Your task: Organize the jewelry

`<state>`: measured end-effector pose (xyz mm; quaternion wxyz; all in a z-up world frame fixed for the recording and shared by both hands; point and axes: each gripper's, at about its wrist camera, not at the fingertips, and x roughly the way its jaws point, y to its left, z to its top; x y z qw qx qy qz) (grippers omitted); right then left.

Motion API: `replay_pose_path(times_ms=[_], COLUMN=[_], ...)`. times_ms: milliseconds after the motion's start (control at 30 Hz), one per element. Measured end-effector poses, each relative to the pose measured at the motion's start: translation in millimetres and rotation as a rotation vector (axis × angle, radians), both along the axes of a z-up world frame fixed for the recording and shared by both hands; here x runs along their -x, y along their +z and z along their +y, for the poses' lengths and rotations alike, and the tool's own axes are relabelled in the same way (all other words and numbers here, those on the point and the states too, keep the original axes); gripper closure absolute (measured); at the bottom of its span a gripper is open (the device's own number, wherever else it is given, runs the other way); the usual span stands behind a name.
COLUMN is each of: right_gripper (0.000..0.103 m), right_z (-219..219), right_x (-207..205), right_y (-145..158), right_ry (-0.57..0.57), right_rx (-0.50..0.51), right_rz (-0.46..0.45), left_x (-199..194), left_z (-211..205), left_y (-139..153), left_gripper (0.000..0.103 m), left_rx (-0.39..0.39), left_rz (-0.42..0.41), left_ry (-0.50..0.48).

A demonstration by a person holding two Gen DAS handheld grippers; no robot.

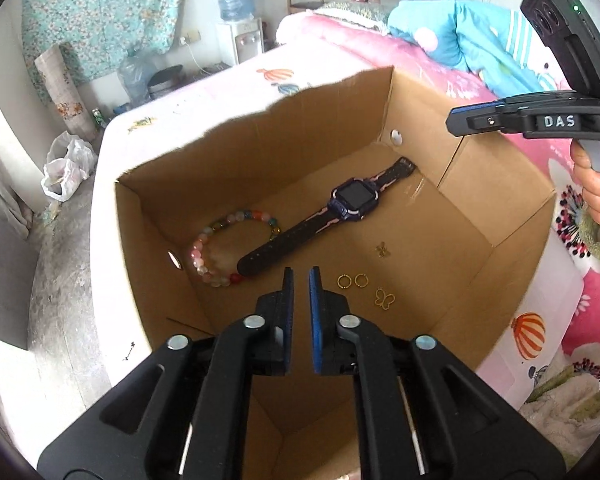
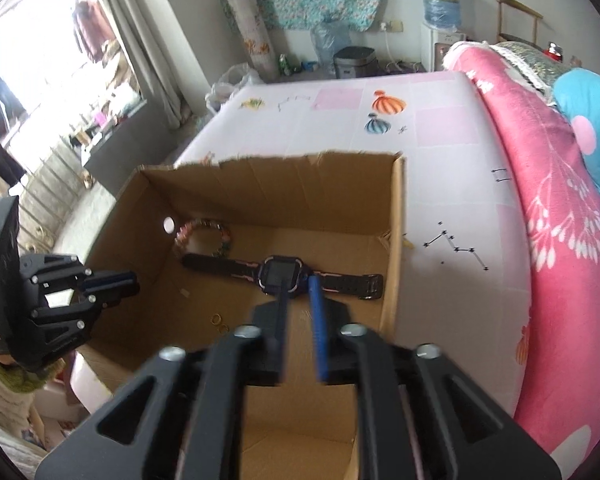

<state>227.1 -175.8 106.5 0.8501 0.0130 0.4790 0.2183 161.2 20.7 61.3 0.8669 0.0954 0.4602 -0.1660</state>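
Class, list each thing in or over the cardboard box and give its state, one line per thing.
cardboard box: open-topped.
watch: lying flat, unbuckled.
bead bracelet: lying on floor.
gold rings: side by side.
butterfly charm: lying flat.
left gripper: slightly open, empty.
right gripper: slightly open, empty.
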Motion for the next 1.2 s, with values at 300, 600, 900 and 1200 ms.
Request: replay_pose_path(times_ms=[300,600,900,1200], right_gripper=[0.066,0.055,0.052,0.052], right_z=[-24.9,-44.2,-44.2,-16.9], right_x=[45.7,122.3,160.6,166.0], right_y=[38.6,38.5,-31.7,-73.7], right_ry=[-0.08,-0.126,-0.158,-0.121], right_rx=[-0.081,-0.142,-0.162,-0.157], right_rz=[-0.108,-0.155,0.04,0.169], left_x=[47.6,112.9,135.3,131.0], left_z=[21.3,27.8,-5.8,-25.9], left_y=[31.4,31.0,-46.8,-79.5], left_gripper=[0.063,0.041,0.038,0.038], left_rx=[0.097,0.101,0.077,-0.008], left_rz=[-0.114,-0.152,0.072,0.117], left_ry=[0.071,0.144,0.167,0.192])
